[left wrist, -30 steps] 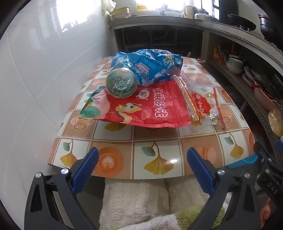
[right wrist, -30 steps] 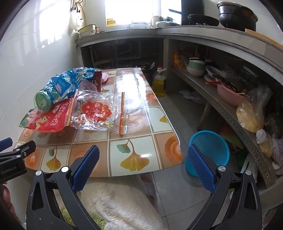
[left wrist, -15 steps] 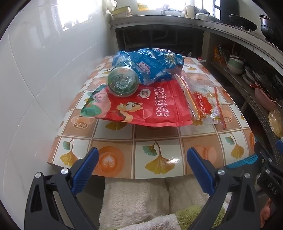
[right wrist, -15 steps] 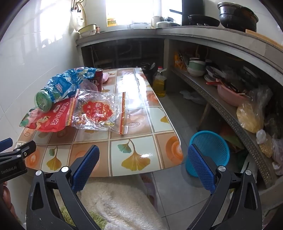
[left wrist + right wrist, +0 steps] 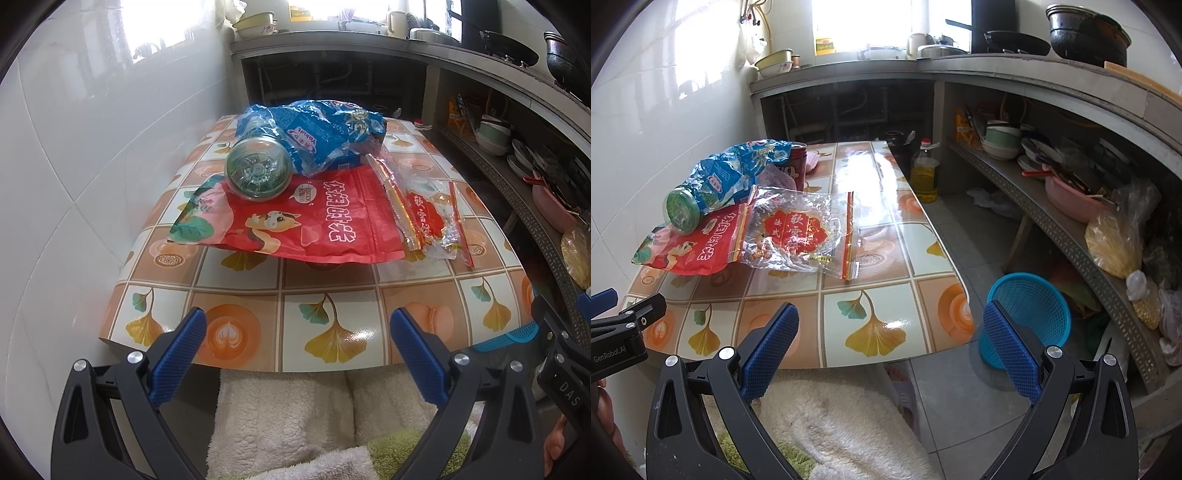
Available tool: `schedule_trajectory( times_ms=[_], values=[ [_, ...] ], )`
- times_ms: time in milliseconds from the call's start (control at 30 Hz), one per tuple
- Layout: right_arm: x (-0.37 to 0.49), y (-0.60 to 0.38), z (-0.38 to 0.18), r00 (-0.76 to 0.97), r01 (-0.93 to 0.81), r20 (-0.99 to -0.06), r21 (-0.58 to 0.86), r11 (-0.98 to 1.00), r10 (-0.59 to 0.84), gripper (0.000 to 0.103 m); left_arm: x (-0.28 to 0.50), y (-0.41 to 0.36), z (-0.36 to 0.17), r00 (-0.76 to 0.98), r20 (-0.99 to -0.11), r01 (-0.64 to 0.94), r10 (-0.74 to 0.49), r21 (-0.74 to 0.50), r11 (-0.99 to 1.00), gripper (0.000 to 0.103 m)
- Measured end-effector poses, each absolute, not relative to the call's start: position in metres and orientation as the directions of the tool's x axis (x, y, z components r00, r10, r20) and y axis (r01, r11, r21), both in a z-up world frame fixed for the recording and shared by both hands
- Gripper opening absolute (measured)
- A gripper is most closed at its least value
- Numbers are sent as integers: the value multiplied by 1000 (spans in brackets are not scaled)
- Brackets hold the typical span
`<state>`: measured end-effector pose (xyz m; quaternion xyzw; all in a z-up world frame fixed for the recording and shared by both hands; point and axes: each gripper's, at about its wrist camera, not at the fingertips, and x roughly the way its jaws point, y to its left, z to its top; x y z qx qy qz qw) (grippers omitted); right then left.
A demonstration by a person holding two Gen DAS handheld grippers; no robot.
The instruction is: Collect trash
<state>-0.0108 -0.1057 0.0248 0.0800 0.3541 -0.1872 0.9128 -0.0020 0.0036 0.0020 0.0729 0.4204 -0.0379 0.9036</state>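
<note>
A pile of trash lies on the tiled table (image 5: 332,325) (image 5: 871,314). A flat red snack bag (image 5: 306,221) (image 5: 698,247) is at its front. A green bottle (image 5: 258,171) (image 5: 681,214) lies on it, wrapped in a crumpled blue bag (image 5: 317,129) (image 5: 735,173). A clear zip bag with red print (image 5: 424,214) (image 5: 798,232) lies to the right. My left gripper (image 5: 297,354) hangs open at the table's near edge, short of the red bag. My right gripper (image 5: 890,347) is open over the table's near right corner, with nothing between its fingers.
A blue mesh basket (image 5: 1030,314) stands on the floor right of the table. A red can (image 5: 798,162) sits behind the blue bag, and an oil bottle (image 5: 925,173) stands on the floor. White tiled wall bounds the left; shelves of dishes (image 5: 1071,192) run along the right. Fleecy fabric (image 5: 842,424) lies below.
Both grippers have drifted slightly forward toward the table, so the trash pile sits a little lower and nearer in view. Both stay open.
</note>
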Motion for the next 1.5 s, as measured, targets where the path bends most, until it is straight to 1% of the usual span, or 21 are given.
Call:
schedule_trajectory(
  times_ms=[1500],
  values=[
    [-8, -101, 28, 681, 396, -675, 12, 918, -285, 95, -2, 5, 2, 643, -766, 130, -9, 98, 987, 97]
  ],
)
